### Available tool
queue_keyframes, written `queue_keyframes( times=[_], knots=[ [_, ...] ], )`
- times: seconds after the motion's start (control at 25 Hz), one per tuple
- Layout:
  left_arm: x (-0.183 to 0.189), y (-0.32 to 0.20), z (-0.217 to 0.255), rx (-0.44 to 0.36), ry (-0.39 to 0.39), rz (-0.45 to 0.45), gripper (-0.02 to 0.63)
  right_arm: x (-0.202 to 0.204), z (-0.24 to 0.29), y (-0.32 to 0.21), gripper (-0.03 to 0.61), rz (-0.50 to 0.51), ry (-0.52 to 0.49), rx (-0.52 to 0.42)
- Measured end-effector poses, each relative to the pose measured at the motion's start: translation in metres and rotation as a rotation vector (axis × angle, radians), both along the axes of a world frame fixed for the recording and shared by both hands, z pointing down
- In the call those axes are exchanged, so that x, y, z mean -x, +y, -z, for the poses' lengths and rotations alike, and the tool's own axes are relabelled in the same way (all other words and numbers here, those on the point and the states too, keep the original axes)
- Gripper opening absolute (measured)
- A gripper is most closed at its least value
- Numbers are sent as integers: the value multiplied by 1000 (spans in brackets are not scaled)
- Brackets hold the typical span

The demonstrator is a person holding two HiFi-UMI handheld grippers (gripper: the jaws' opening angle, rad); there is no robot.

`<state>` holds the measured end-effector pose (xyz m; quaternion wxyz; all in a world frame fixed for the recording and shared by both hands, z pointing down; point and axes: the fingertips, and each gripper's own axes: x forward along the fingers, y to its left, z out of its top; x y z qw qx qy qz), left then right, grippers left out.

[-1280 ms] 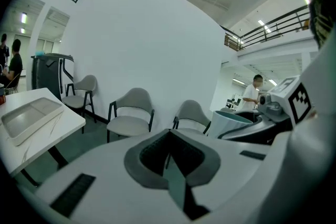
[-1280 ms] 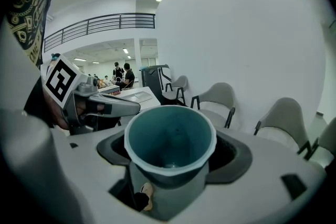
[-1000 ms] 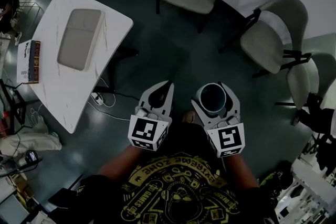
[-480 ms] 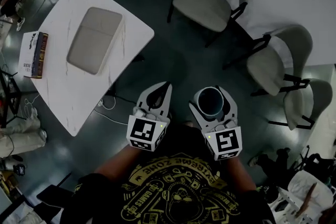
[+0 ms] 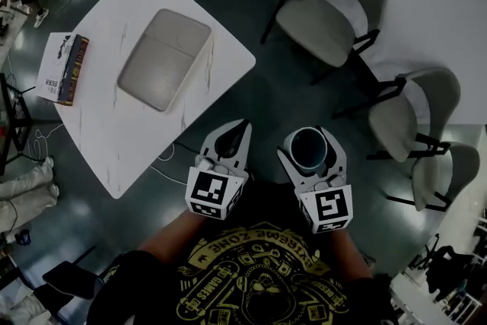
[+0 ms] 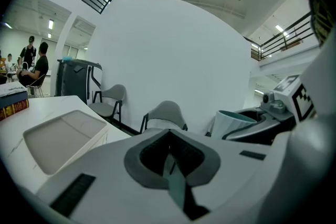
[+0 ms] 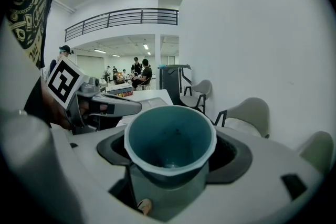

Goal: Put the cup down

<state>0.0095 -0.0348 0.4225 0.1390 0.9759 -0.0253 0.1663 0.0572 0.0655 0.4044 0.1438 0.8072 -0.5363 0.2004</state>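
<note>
A pale cup with a teal inside (image 5: 308, 148) stands upright between the jaws of my right gripper (image 5: 310, 135), which is shut on its sides. The right gripper view looks down into the empty cup (image 7: 170, 136), with the jaws pressed on both flanks. My left gripper (image 5: 237, 129) is held beside it, to the left, jaws together and holding nothing. From the left gripper view the closed jaws (image 6: 169, 132) meet at a point and the cup (image 6: 233, 122) shows at the right. Both grippers hang over the dark floor, short of the white table (image 5: 114, 129).
On the white table lie a flat grey tray (image 5: 163, 58) and a book (image 5: 72, 70) on a white sheet. Grey chairs (image 5: 327, 11) (image 5: 407, 114) (image 5: 437, 171) line the curved white wall at the right. A cable (image 5: 163, 156) runs on the floor by the table.
The table and chairs have slid rightward and downward in the head view, so the table lies closer ahead. Both grippers keep their pose and the cup stays held.
</note>
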Motion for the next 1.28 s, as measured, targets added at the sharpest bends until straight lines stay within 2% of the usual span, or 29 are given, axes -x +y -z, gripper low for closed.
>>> queue_keyframes(
  times=[0.12, 0.72, 0.96, 1.08, 1.28],
  knots=[
    [8, -20, 2, -8, 10, 32, 0, 6, -1, -19, 390, 27, 5, -9],
    [66, -105, 11, -10, 31, 315, 0, 26, 5, -125, 390, 289, 35, -49],
    [65, -135, 13, -21, 30, 390, 0, 20, 7, -166, 390, 366, 30, -48],
    [62, -151, 6, -5, 4, 437, 0, 13, 5, -188, 390, 413, 19, -49],
    [44, -179, 2, -3, -13, 499, 0, -7, 1, -229, 390, 490, 21, -56]
  ],
)
